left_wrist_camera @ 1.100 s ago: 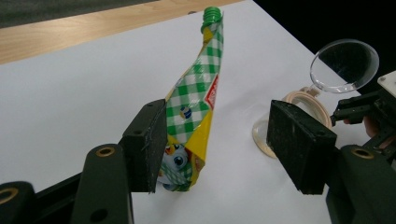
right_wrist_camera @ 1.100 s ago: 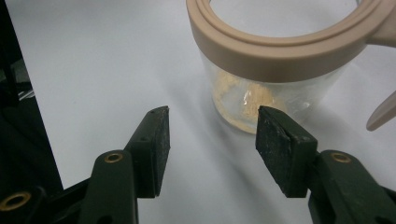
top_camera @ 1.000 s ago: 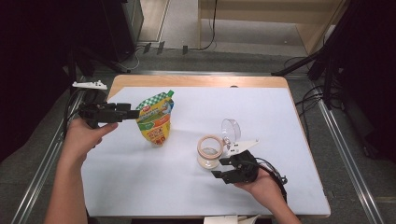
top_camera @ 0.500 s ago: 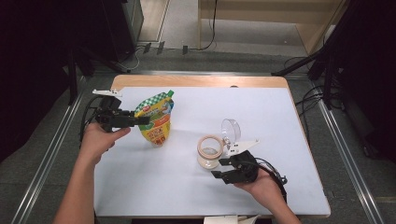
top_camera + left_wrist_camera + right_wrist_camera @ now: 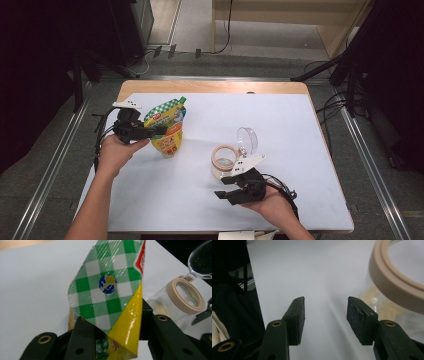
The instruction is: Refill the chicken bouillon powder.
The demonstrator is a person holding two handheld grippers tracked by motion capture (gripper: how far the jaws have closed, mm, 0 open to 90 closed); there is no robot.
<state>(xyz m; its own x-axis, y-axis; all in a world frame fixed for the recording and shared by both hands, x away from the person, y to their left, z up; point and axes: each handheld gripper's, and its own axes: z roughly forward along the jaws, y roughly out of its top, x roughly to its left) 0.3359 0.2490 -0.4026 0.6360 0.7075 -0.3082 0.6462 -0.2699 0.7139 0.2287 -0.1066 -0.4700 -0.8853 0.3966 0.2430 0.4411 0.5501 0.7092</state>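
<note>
A: Pouch (image 5: pixel 167 127) stands upright on the white table cover (image 5: pixel 300 150), toward its left side, and the left gripper (image 5: pixel 155 133) has its two jaws on either side of the pouch's upper part. They have just been closing in on it. In the left gripper view the checked top of the pouch (image 5: pixel 107 287) rises between the jaws, but I cannot tell whether the pads already press the foil.

B: And the right gripper (image 5: pixel 223 192)?

A: Half open, nothing between its jaws. It sits low on the table just beside the clear jar (image 5: pixel 225 161), whose beige rim (image 5: pixel 397 282) shows close by in the right gripper view. The jar's clear lid (image 5: pixel 248 140) is flipped up and back.

B: So how should the grab go?

A: I'd finish the squeeze on the stiff sealed band near the top, not on the soft belly, which would likely buckle and let the pouch slump. Squeeze gently and keep it upright until the grip is sure.

B: Any risk?

A: Pushing sideways before the grip is firm could tip it over.
</note>
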